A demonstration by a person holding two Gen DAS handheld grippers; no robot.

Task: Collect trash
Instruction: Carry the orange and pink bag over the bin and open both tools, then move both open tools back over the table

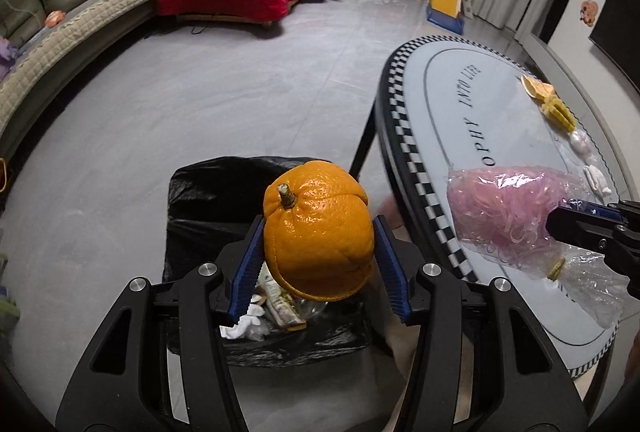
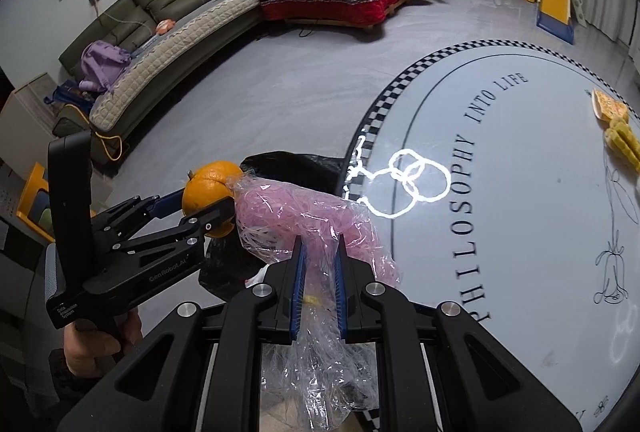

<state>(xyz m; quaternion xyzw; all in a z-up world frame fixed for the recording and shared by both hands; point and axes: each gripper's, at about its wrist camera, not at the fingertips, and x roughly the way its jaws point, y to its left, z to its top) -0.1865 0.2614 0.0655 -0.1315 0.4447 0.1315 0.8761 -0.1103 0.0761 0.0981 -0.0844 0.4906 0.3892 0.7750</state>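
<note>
Left gripper (image 1: 319,232) is clasping an orange (image 1: 318,230) over the bin (image 1: 208,192); right gripper (image 2: 319,264) is pinching a plastic bag (image 2: 304,220) nearby.

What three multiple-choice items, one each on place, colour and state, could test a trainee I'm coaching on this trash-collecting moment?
1. Where is the orange?
A. on the table
B. above the black trash bag
C. on the sofa

2. What colour are the strands inside the clear plastic bag?
A. pink
B. green
C. blue

3. How is the right tool?
A. open
B. shut on the clear plastic bag
C. out of view

Key: B, the left tool holds it over the trash bag; A, pink shows through; B, its fingers pinch the plastic.
</note>
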